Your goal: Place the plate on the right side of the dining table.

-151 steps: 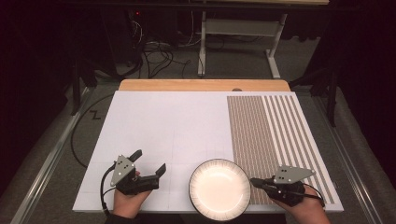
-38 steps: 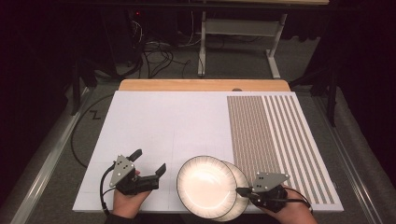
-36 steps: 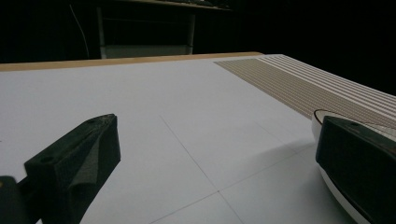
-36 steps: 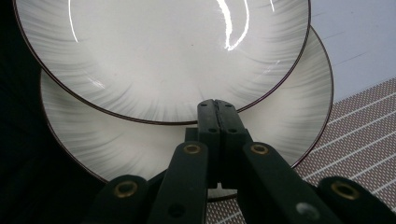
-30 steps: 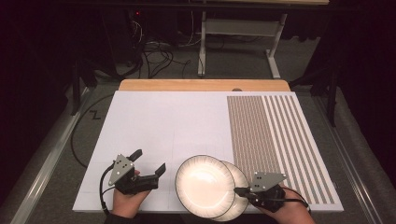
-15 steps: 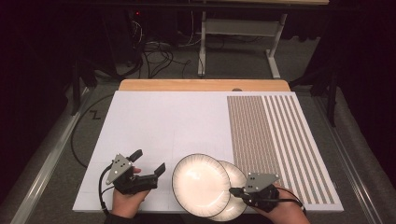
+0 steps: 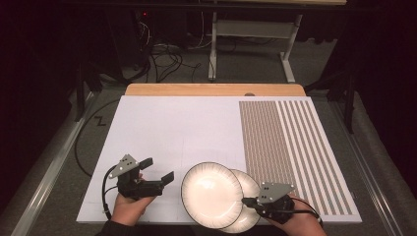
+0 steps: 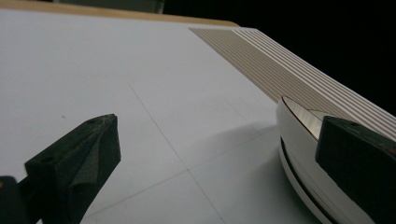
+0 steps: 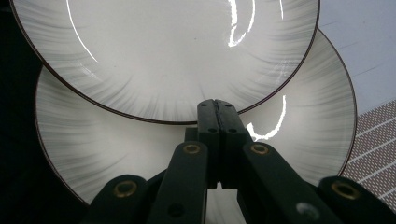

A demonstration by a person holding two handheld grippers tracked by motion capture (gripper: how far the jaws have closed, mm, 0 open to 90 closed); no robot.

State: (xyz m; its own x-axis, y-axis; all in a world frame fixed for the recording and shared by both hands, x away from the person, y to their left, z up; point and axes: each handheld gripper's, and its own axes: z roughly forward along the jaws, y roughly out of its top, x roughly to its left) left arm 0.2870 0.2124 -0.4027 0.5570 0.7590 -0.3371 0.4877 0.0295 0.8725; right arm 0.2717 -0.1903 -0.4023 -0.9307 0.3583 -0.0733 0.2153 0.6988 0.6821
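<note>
- Top plate (image 7: 211,194) sits partly on the bottom plate (image 7: 248,216) near the front edge of the white mat (image 7: 172,128), slid toward 10 o'clock, likely so the two can be split apart.
- Right gripper (image 7: 251,202) is at the top plate's 4 o'clock rim, jaws shut tight together; I cannot tell if they pinch the rim or just push it.
- Left gripper (image 7: 158,169) waits at 9 o'clock of the plates, jaws wide apart, holding nothing.
- Both plates are empty.
</note>
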